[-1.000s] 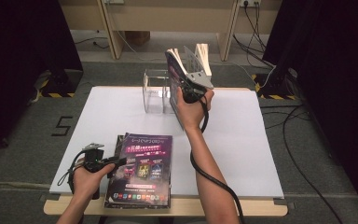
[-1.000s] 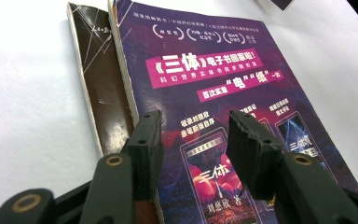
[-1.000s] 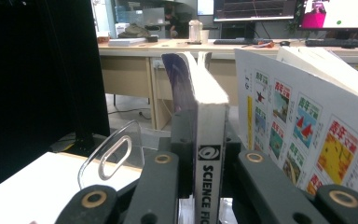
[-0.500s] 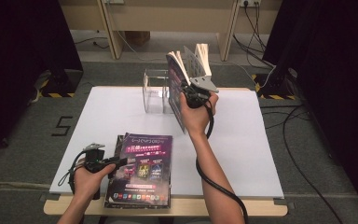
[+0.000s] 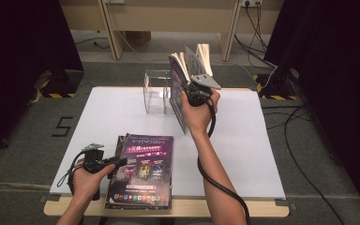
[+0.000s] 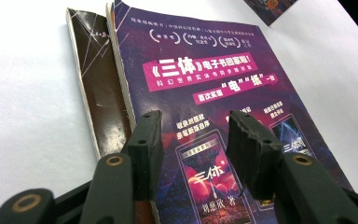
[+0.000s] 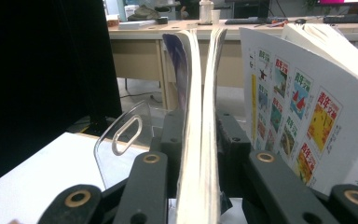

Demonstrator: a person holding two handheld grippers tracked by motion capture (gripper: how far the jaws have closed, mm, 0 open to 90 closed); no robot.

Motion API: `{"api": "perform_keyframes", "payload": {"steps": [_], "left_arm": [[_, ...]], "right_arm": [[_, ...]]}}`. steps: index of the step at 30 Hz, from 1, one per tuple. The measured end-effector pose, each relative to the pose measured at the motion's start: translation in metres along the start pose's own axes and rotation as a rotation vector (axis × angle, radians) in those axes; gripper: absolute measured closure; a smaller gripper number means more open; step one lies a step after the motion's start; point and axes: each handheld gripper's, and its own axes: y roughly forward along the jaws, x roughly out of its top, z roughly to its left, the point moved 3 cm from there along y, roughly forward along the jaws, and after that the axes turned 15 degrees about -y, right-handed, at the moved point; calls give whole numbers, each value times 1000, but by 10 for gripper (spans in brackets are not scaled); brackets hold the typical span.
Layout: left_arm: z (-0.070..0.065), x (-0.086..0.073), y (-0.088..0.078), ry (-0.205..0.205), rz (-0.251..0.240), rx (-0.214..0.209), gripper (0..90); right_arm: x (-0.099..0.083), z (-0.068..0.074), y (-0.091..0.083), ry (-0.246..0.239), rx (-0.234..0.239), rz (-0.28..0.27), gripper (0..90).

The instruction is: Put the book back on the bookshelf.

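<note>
My right gripper (image 5: 188, 90) holds two magazines (image 5: 177, 82) upright near the table's back, beside a clear acrylic rack (image 5: 155, 91). In the right gripper view the jaws of this gripper (image 7: 198, 122) flank both magazines (image 7: 196, 84). The jaws have just been opening, and the pads still touch the covers. A third magazine with a white back cover (image 7: 303, 116) leans just outside the right jaw. My left gripper (image 5: 121, 161) rests at the front left, open. Its jaws (image 6: 193, 128) sit over a purple magazine (image 6: 205, 70) with nothing between them.
The purple magazine (image 5: 143, 171) tops a small stack at the table's front edge, with a brown one (image 6: 98, 93) under it. The white table (image 5: 253, 140) spreads to the right. Cables (image 5: 304, 122) lie on the floor to the right. Wooden table legs (image 5: 112, 28) stand behind.
The right hand has edged slightly right with the upright magazines. The left hand and the stack have not moved.
</note>
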Motion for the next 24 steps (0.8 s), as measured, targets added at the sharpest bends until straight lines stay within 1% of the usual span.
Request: {"api": "perform_keyframes", "payload": {"steps": [7,8,11,14,15,18,20,24], "left_arm": [[-1,-1,1,-3,2,-2,547],[-1,-1,1,-2,3,-2,547],[-1,-1,1,2,5,-1,547],[-1,-1,1,2,4,-2,547],[-1,-1,1,2,4,-4,547],[-2,-1,1,3,4,-5,547],[-1,-1,1,2,3,-5,546],[-1,-1,1,0,0,-7,546]], "right_arm": [[0,-1,0,11,-4,12,747],[-1,-1,0,6,-5,12,745],[0,-2,1,14,-3,25,736],[0,-2,1,12,-1,31,737],[1,-2,1,16,-2,41,740],[2,-2,3,11,-5,45,753],[2,-1,3,19,-4,51,763],[3,0,4,16,-11,59,804]]}}
